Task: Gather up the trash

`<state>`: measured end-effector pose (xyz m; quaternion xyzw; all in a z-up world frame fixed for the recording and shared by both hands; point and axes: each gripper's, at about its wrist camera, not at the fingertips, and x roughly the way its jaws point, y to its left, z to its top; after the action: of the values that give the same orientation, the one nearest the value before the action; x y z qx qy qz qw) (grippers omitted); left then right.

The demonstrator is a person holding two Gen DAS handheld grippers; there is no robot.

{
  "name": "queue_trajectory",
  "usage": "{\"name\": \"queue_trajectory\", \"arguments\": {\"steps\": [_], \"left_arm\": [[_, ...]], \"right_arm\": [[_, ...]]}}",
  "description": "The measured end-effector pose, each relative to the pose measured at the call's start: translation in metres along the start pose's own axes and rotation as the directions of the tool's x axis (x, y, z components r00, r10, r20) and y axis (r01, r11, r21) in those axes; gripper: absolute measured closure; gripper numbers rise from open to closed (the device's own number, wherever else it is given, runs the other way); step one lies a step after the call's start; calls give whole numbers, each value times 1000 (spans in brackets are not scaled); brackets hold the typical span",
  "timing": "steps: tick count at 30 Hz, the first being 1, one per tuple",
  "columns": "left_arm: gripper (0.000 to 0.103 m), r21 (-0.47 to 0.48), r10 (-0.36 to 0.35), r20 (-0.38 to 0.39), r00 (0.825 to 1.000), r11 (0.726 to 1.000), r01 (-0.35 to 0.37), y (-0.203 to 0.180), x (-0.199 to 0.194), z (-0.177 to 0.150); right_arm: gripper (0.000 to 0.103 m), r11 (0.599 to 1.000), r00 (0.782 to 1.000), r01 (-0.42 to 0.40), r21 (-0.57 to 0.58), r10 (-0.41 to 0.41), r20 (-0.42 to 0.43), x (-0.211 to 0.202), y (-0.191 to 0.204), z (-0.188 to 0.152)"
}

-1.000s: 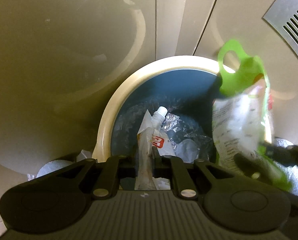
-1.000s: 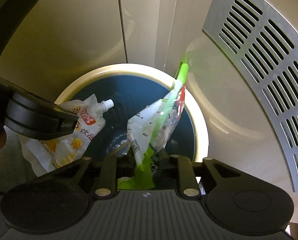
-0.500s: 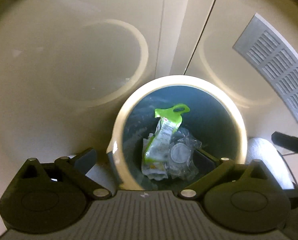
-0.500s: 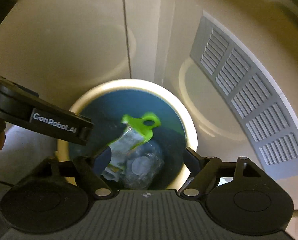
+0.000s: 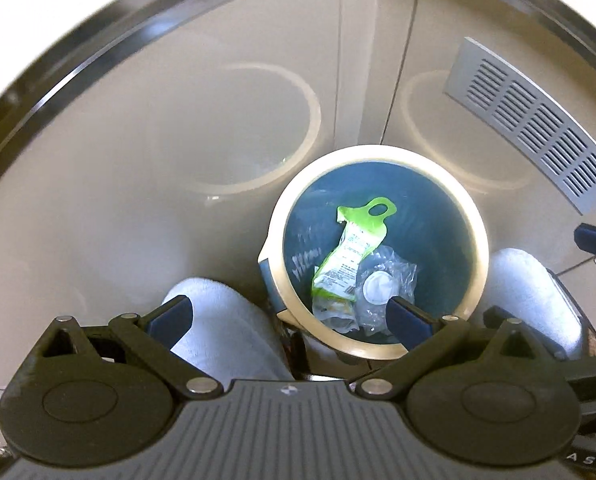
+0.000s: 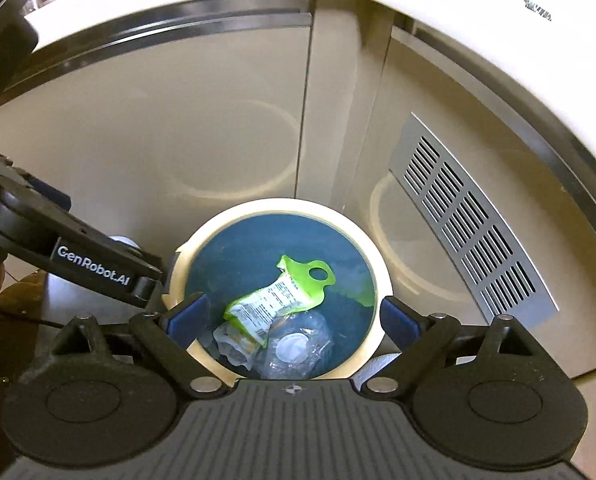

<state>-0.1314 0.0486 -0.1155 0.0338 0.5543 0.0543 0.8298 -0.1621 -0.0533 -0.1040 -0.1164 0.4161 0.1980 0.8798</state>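
Nearest each camera are the tools themselves. The left gripper has its jaws spread wide with nothing clamped between them; only the bin's rim shows through the gap. The right gripper is opening its jaws, and they too grip nothing.

Below and just ahead of both lies the bin, its cream rim ringing a blue interior. Inside rests the trash: a green pouch lying with its long axis running from the near wall up toward its looped handle at the far side, and beside it a crumpled clear wrapper.

Both grippers sit above the bin, angled down into it; the right one looks more squarely centred over the opening, the left offset to its side. Beyond stand beige cabinet doors and a slotted vent.
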Motion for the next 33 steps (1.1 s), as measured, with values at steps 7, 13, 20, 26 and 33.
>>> {"name": "queue_trajectory", "arguments": {"steps": [7,13,20,26,33], "left_arm": [[0,28,24,65,998,999,-26,-10,-22,-11],[0,32,32,90,995,999,-35,-12,-32,-11],[0,30,36,103,994,999,-39,-11,-34,-12],[0,44,44,117,992,998,-50,-14,-35,-12],[0,44,53,119,992,997,-58,-13,-39,-9]], "right_arm": [[10,1000,998,13,12,-13,62,-10,-5,-10],[10,1000,996,20,13,-21,84,-21,-3,-14],[10,1000,996,19,13,-20,88,-21,-1,-15],[10,1000,995,16,23,-18,93,-22,-2,-16],[10,999,994,8,38,-12,110,-26,-8,-16]]}}
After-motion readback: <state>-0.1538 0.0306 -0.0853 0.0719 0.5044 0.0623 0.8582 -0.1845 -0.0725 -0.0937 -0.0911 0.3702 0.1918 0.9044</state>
